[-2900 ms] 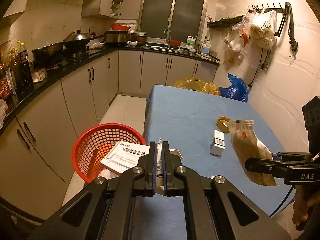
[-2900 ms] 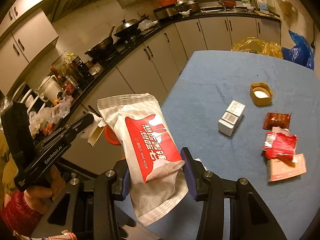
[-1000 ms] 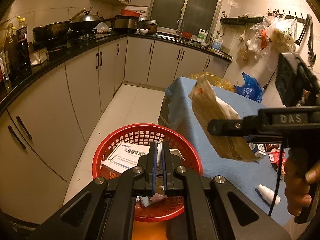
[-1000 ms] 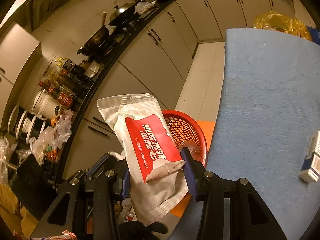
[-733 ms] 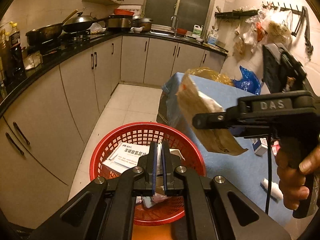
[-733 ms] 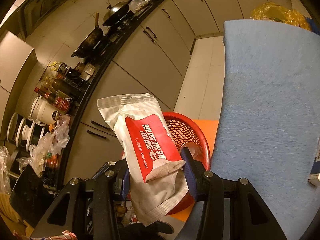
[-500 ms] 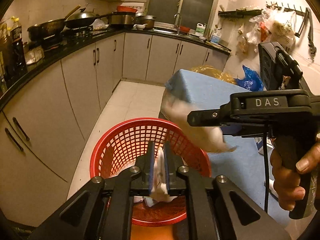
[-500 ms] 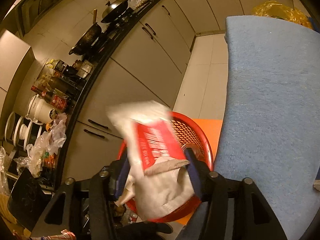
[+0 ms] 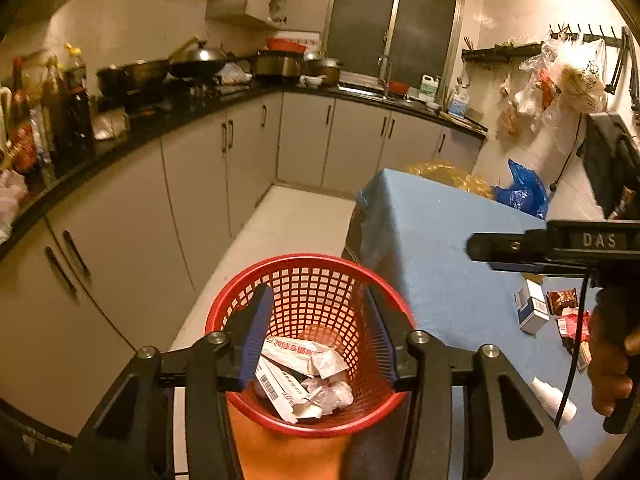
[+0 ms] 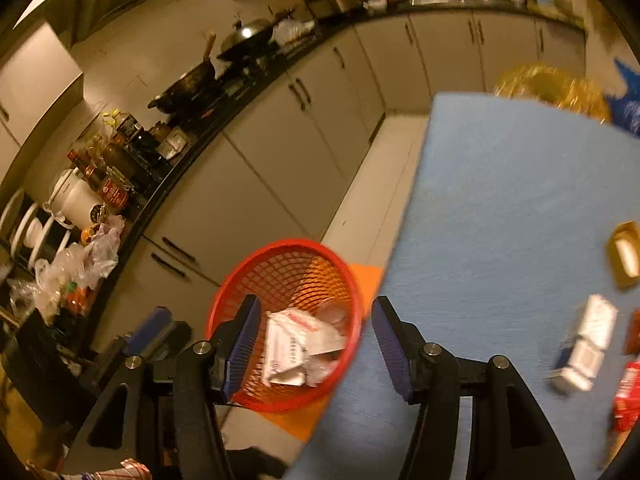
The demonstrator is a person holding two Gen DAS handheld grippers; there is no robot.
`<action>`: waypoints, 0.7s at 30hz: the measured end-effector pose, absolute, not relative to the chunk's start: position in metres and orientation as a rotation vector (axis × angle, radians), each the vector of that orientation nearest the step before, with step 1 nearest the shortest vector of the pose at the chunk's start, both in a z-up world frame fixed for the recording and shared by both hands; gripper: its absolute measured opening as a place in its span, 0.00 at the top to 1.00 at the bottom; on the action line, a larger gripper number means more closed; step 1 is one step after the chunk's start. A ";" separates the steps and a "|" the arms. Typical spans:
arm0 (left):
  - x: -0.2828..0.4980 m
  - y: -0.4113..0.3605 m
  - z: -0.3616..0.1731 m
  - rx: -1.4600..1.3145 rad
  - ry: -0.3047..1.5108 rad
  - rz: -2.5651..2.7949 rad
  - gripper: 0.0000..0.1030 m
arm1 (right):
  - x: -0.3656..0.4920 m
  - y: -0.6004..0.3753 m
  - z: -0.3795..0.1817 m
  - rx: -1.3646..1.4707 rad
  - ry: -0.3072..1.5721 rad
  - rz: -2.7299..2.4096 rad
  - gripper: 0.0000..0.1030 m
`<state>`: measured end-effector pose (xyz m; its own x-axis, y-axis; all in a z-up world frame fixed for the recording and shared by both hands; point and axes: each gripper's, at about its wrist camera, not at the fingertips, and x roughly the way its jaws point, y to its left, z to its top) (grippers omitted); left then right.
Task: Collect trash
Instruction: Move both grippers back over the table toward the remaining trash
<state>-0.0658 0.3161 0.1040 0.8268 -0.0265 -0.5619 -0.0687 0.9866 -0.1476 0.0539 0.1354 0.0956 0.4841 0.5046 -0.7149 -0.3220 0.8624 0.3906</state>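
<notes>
Kitchen floor: red basket (image 9: 308,280) holds wrappers (image 9: 304,360); both grippers' jaws opening, empty

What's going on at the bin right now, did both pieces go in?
Both handheld grippers are over the red basket beside the blue table. The left gripper and right gripper have jaws opening with nothing between them. A wet-wipe pack and a flat box lie inside the basket. More trash waits on the table, including a small white box and red wrappers.
</notes>
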 end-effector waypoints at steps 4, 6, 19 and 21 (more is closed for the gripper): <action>-0.082 0.284 0.126 -0.139 0.571 0.060 0.51 | 0.025 0.098 0.121 0.168 0.852 0.515 0.40; -0.095 0.259 0.139 -0.129 0.545 0.073 0.45 | 0.005 0.072 0.135 0.147 0.804 0.513 0.39; -0.226 0.083 0.148 -0.112 0.506 0.175 0.24 | -0.183 -0.120 0.134 0.062 0.661 0.413 0.33; -0.245 0.063 0.142 -0.088 0.511 0.164 0.24 | -0.206 -0.141 0.128 0.032 0.644 0.390 0.33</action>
<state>-0.2451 0.0626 0.1420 0.8594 0.1343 -0.4933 -0.1780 0.9831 -0.0424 -0.2058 -0.1414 0.1279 0.7297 0.3644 -0.5786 -0.3445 0.9269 0.1493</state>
